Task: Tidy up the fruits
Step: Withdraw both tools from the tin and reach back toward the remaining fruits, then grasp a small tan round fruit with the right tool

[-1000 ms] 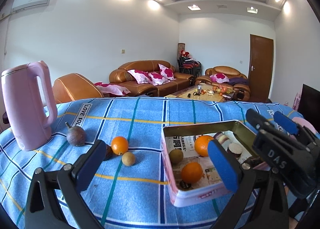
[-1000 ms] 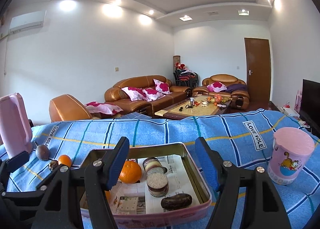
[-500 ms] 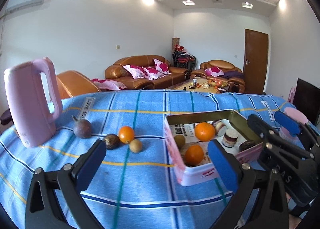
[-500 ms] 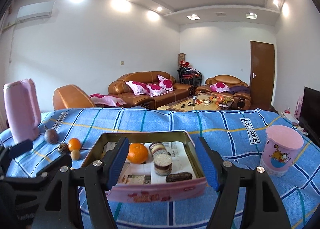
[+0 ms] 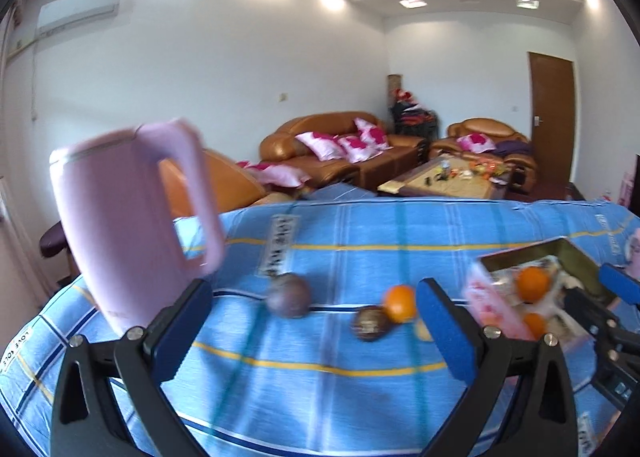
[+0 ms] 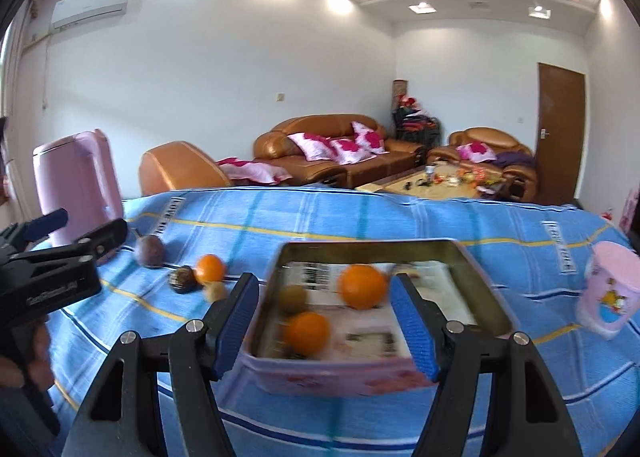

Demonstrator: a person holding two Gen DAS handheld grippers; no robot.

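kettle (image 6: 76, 185) far left | 4 loose fruits (image 6: 210, 268) left of tin (image 6: 486, 289) | cup (image 6: 608, 293) right

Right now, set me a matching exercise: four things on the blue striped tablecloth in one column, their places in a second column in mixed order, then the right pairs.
Things:
1. tall pink plastic jug with a handle
2. round dark purple fruit
3. large round orange
4. small pink plastic cup with a cartoon print

Places:
A. inside the rectangular pink metal tin
B. at the far right of the cloth, right of the tin
C. at the far left of the cloth
D. on the bare cloth between the jug and the tin

Pairs: 1-C, 2-D, 3-A, 4-B
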